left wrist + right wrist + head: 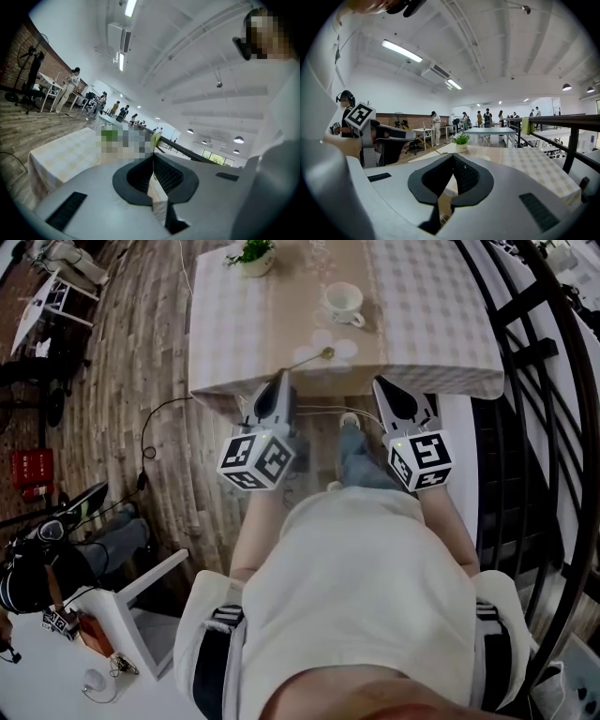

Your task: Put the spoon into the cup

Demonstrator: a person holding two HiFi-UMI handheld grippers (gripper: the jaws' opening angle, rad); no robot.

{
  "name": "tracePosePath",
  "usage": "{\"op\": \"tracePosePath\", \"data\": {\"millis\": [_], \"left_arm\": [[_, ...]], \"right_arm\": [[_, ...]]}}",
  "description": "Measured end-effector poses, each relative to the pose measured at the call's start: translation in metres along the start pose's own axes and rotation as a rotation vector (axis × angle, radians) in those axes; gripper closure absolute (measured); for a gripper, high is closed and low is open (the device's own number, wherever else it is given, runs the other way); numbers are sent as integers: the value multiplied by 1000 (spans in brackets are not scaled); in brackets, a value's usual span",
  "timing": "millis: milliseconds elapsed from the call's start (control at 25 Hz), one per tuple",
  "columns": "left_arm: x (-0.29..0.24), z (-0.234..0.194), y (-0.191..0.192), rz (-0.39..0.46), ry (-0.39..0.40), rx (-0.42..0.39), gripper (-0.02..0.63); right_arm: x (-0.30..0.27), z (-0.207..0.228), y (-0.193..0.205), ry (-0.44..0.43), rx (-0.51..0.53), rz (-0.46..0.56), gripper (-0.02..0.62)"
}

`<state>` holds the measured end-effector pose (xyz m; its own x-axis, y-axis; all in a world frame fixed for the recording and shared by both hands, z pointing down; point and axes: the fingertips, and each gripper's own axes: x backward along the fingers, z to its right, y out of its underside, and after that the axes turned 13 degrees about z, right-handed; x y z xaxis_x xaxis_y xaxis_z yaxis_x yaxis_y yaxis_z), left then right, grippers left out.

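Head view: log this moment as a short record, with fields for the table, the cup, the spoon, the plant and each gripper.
table: checked cloth, tan runner down the middle
cup: white, upright, on the runner
spoon: lies flat near the table's near edge, outside the cup
potted plant: at the table's far edge
left gripper: jaws together, empty, tip close to the spoon's handle end
right gripper: jaws together, empty, by the near edge
task state: spoon not yet picked up

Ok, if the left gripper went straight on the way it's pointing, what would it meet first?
Most likely the spoon: its handle end lies just ahead of the left gripper, near the front edge of the table. Height is unclear, so that edge could come first.
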<state>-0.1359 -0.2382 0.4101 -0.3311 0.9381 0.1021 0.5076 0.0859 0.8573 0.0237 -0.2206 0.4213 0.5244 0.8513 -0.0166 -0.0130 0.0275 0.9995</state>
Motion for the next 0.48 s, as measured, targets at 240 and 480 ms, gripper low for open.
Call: {"op": "tracePosePath", "data": {"millis": [240,480], "left_arm": [[-36,-3,2,-11,-2,-4,601],[-47,4,9,-21,8,-19,601]], "right_arm": [[-31,29,-8,-13,8,17,595],[-29,45,-10,1,9,27,595]]}}
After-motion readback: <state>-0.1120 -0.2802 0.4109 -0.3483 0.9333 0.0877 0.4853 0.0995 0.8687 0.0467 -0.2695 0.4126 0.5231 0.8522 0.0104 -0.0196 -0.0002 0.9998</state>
